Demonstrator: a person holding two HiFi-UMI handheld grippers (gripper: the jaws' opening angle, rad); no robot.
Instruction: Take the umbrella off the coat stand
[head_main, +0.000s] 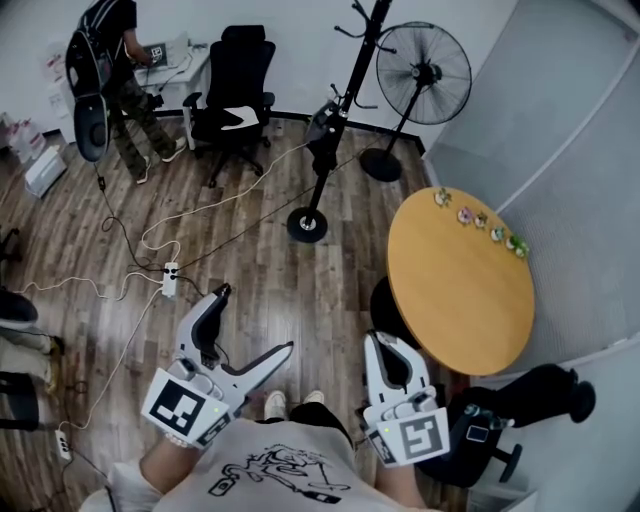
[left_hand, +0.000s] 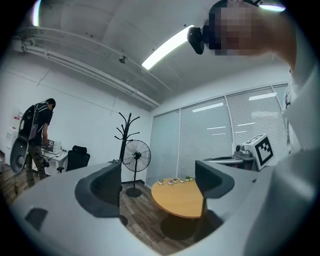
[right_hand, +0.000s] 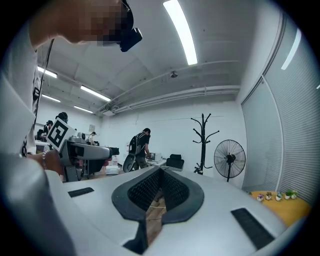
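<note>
1. The umbrella (head_main: 325, 125) shows as a short dark bundle against the pole of the coat stand (head_main: 340, 110), about halfway up. It seems to hang lengthwise along the pole, but it is too small to make out what it hangs from
2. The stand is well apart from both hands, straight ahead across the wooden floor (head_main: 250, 260), with the fan (head_main: 423, 72) just beside it and the round table (head_main: 460, 290) off to the right
3. The left gripper (head_main: 255, 322) has its fingers spread wide with nothing between them. In the left gripper view the stand sits just left of the gap
4. The right gripper (head_main: 380, 342) has its fingers pressed together and empty. In its own view the stand lies off to the right
5. Neither hand is clearly nearer. The left, being open, looks readier, and a walk forward comes first
</note>
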